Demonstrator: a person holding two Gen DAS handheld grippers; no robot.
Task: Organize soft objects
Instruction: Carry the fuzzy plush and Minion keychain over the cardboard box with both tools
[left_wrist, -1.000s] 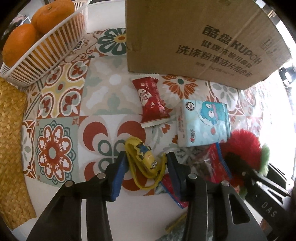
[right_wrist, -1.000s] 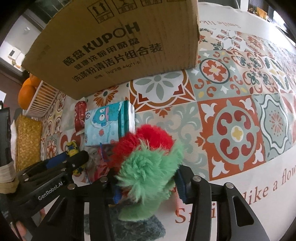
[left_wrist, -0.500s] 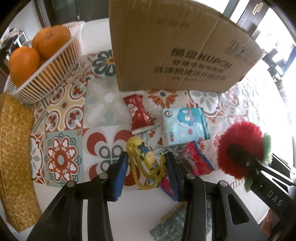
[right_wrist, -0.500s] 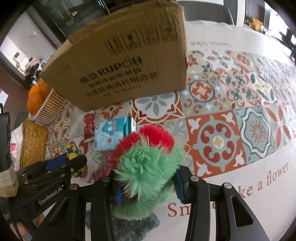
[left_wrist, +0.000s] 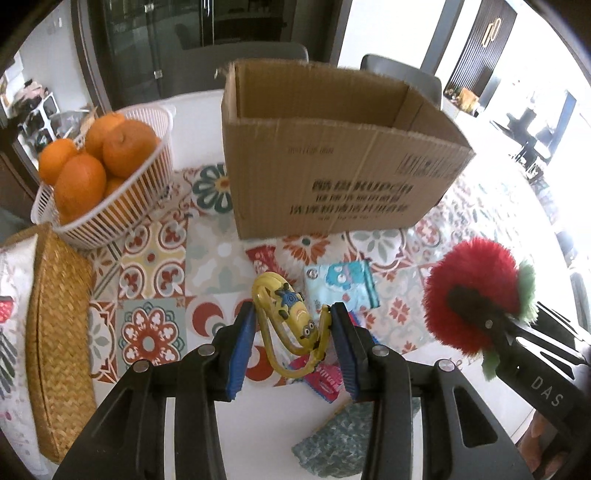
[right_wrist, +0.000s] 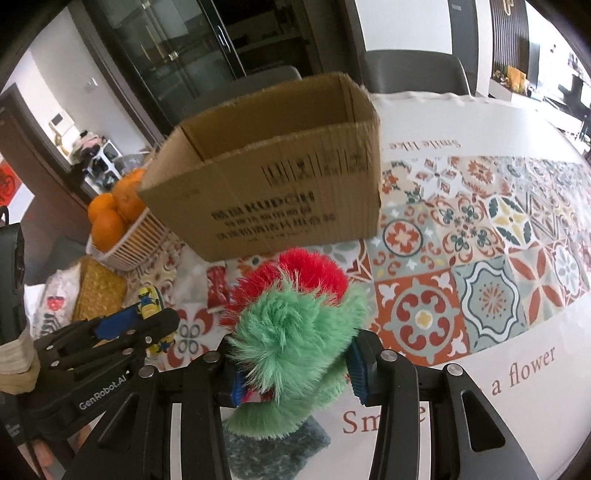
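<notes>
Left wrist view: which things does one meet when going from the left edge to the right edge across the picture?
Woven straw mat → white basket of oranges → yellow Minion toy held in the left gripper → open cardboard box → red and green fluffy toy held in the right gripper.

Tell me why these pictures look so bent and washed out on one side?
Left wrist view: a fisheye lens bows the cardboard box and blackens the corners; window glare bleaches the right edge; print on the box is smeared. Right wrist view: same curving; the box lettering is blurred, and the fuzzy red-and-green toy fills the near foreground, hiding the table behind it.
</notes>
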